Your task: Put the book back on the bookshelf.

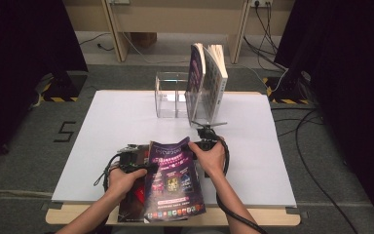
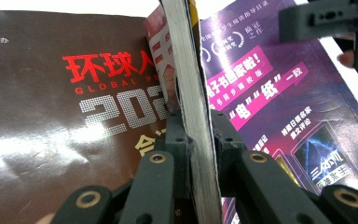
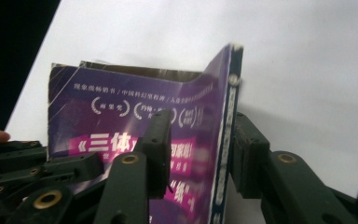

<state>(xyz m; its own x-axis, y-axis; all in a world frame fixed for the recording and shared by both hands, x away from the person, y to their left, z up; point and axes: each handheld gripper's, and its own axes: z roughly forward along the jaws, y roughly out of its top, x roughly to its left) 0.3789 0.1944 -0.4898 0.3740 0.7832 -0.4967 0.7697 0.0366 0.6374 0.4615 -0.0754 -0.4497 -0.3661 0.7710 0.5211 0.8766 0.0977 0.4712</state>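
Table [image 1: 253, 161]: white top bearing everything.
Clear holder [image 1: 168, 95]: far centre, two magazines [image 1: 207, 80] standing upright in its right part.
Purple magazine [image 1: 173, 178]: near edge, on a dark magazine [image 2: 51, 116].
Left gripper [image 2: 193, 135]: clamped on the page edge.
Right gripper [image 3: 198, 140]: jaws straddle the spine, a gap showing on one side.
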